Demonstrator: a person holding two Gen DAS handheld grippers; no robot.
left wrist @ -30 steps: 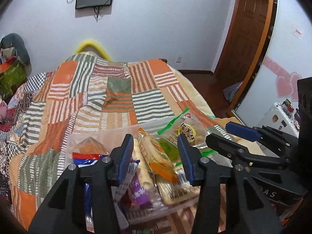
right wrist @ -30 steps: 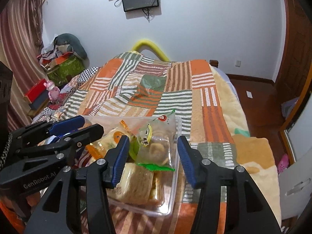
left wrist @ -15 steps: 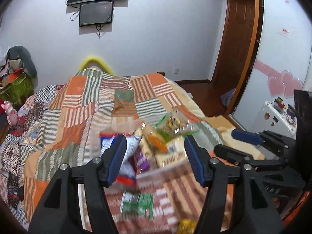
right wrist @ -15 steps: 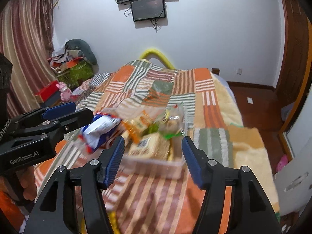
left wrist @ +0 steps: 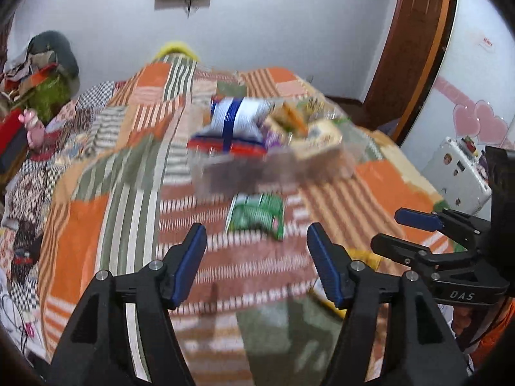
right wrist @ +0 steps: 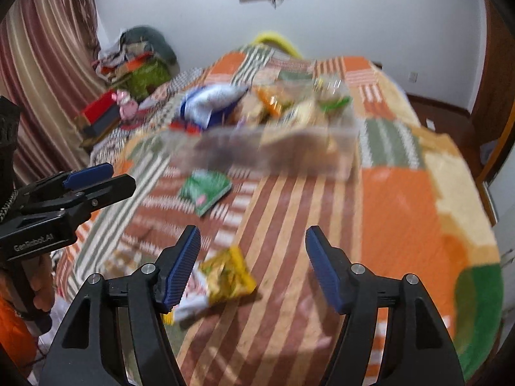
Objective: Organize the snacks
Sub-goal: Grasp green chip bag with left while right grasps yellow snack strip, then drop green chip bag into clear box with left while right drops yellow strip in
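Both grippers, left [left wrist: 254, 241] and right [right wrist: 252, 244], have backed away from the snack tray [right wrist: 276, 157] on the bed [right wrist: 402, 199]. Their jaws have just widened and hold nothing. A green packet [left wrist: 257, 214] and a yellow packet [right wrist: 227, 278] now lie loose before the tray.

Patchwork bedspread [right wrist: 402, 199] in orange, olive-green and cream stripes; clear tray [right wrist: 276, 157] holding a blue-and-white bag [right wrist: 209, 103]; green packet [right wrist: 206, 189] and yellow packet [right wrist: 228, 276] lying loose; black grippers with blue pads [right wrist: 182, 267]; striped maroon curtain [right wrist: 42, 64]; white wall [left wrist: 289, 16].
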